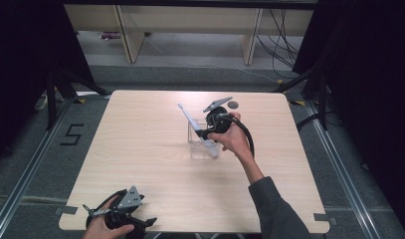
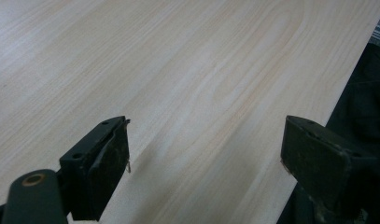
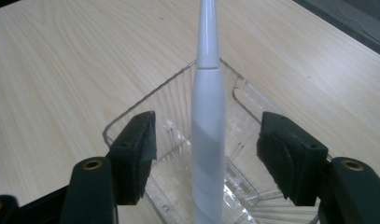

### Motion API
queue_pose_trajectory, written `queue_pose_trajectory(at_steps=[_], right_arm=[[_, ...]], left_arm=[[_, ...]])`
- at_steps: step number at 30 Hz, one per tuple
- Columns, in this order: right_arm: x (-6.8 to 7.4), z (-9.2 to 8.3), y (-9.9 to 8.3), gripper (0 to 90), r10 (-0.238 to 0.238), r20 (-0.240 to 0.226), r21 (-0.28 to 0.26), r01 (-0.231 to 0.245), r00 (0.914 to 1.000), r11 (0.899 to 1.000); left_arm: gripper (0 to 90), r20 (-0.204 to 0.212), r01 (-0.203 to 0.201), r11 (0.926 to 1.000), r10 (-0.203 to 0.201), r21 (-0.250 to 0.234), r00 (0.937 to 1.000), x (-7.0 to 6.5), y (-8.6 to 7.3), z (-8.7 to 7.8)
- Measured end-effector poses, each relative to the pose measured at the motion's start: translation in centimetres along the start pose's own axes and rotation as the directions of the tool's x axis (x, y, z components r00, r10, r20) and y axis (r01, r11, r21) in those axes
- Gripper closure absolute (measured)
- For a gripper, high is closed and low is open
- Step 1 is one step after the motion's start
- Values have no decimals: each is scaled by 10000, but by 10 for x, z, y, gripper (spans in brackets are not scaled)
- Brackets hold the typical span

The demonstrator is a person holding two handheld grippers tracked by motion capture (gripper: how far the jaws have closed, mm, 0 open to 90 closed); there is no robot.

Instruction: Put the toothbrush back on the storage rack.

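A white electric toothbrush (image 1: 192, 124) leans in a clear ribbed plastic box (image 1: 197, 145) near the middle of the wooden table (image 1: 140, 154), its thin head pointing up and to the back left. My right gripper (image 1: 206, 133) is at the box. In the right gripper view the toothbrush handle (image 3: 207, 121) stands between the jaws with a gap on each side, so the right gripper (image 3: 207, 140) is open above the box (image 3: 164, 98). My left gripper (image 1: 140, 222) rests at the table's front left edge; in its own view, the left gripper (image 2: 206, 149) is open on nothing.
A small dark round disc (image 1: 233, 105) lies on the table behind the box. Bare wood (image 2: 178, 70) stretches ahead of the left gripper, with the table edge (image 2: 318, 116) close to its right jaw. Cables and furniture legs stand on the floor beyond the table.
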State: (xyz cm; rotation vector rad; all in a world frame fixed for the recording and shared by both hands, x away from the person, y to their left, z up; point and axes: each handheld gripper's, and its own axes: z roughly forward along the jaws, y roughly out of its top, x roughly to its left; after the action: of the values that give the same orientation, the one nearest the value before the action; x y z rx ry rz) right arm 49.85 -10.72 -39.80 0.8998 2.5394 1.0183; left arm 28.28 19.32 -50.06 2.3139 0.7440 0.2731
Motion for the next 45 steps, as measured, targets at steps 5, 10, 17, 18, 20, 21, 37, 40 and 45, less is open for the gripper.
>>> queue_pose_trajectory(at_steps=[5,10,17,18,20,21,37,40,45], right_arm=[[0,-6,-2,350,-111,7,-374,111,9999,9992],[1,-15,-2,333,-108,-78,-535,104,9999,9985],[7,-25,-4,311,346,-305,-521,-362,9989,9980],[7,-25,-4,310,358,-307,-541,-374,9989,9978],[8,-25,-5,303,362,-160,-739,-373,9992,9966],[8,-26,-5,301,283,-262,-760,-302,9993,9966],[14,-40,-14,296,150,-534,-1184,-213,9985,9927],[14,-41,-16,296,104,-533,-1333,-174,9985,9909],[14,-49,-19,296,87,-618,-1256,-164,9981,9919]], left_arm=[[147,79,23,9999,-24,123,10000,0,0,0],[148,-13,152,9999,-152,3,9999,-1,0,0],[148,61,144,9999,-144,93,9999,0,0,0],[148,-3,182,9998,-182,10,9998,-1,-1,0],[148,-12,184,9998,-184,2,9998,-1,-1,0],[148,-7,175,9998,-175,10,9998,-1,-1,0],[148,52,237,9997,-237,-96,9997,-1,-1,1],[148,55,237,9997,-237,-109,9997,-2,-1,1],[147,-15,178,9998,-178,-90,9998,-1,-1,1]])
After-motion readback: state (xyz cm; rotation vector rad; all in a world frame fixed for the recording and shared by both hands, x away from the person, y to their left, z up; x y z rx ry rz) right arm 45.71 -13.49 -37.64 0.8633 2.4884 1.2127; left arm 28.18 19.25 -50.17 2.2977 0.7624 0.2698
